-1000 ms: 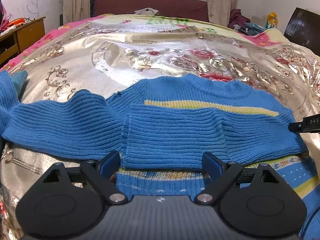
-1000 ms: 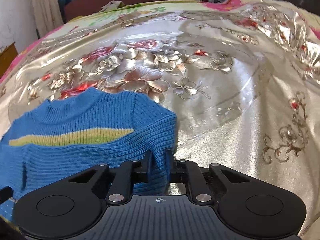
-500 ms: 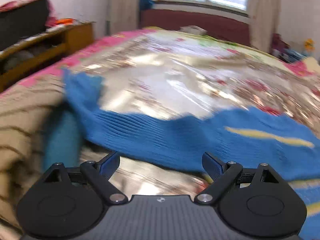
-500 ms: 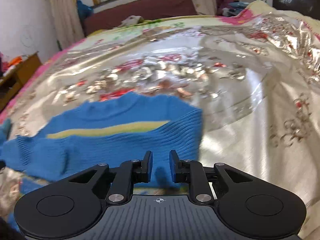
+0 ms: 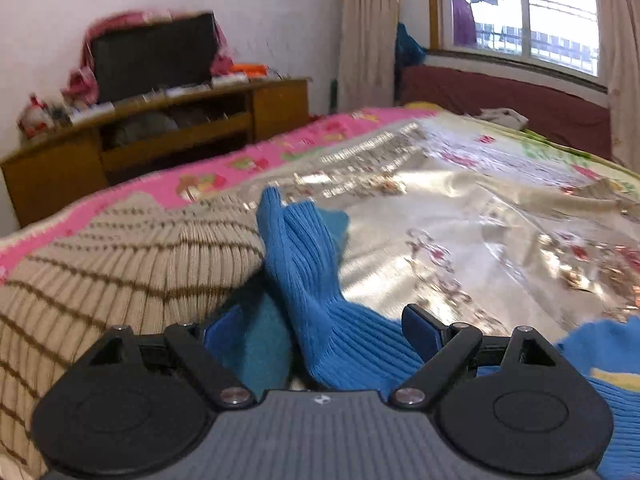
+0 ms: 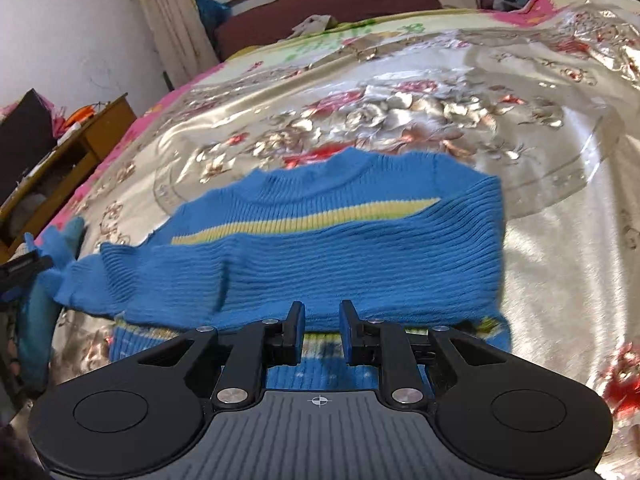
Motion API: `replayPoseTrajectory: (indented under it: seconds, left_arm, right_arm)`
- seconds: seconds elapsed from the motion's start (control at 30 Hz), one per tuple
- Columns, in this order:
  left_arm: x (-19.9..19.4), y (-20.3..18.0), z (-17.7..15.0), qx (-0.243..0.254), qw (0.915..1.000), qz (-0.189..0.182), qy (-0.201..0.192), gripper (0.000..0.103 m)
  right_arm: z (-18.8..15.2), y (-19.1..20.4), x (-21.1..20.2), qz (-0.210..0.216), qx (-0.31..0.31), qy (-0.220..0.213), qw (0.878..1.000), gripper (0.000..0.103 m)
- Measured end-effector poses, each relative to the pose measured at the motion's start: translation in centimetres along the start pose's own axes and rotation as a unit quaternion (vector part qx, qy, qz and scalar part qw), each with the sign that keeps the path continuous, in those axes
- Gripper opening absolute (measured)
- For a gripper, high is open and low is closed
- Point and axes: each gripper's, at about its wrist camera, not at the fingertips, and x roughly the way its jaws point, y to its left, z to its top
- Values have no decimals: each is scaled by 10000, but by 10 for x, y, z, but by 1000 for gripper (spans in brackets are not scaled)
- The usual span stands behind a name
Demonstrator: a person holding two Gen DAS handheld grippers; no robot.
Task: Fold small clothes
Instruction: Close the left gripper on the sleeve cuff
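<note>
We note the right gripper low over the sweater's hem, its jaws having just opened to a narrow gap; nothing sits between the pads, and the folded right sleeve lies released across the chest. The left gripper hangs with jaws wide, empty, the unfolded left sleeve running up between its fingers toward 12 o'clock without being pinched.

Step in hand, as we judge it: take the left sleeve and fold it across the body. To do it well we should close on the sleeve near its cuff, not mid-length, lift only enough to clear the knit, and lay it flat over the other sleeve so the edges line up. The teal cloth beside the sleeve must stay out of the grip.

The blue sweater lies flat on the bed, collar toward 12 o'clock in the right view, hem at 6. Its yellow stripe runs 9 to 3; the loose sleeve extends the long axis toward 9. A striped beige knit lies just beyond the cuff, at 9 to 10 o'clock in the left view.
</note>
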Motion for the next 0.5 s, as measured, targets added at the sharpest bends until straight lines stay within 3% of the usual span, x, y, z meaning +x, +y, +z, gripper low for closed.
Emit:
replayPoseTrajectory:
  seconds: [0.13, 0.33, 0.5]
  left_arm:
    - [10, -3, 0, -1, 9992, 385, -70, 88]
    - [15, -6, -3, 86, 9983, 536, -192, 85]
    - [16, 0, -3, -111, 9986, 483, -176, 65]
  right_arm:
    - [-3, 0, 5, 25, 76, 86, 9999, 20]
    - [-9, 5, 8, 26, 63, 223, 9997, 20]
    - [-10, 15, 6, 3, -16, 243, 9997, 20]
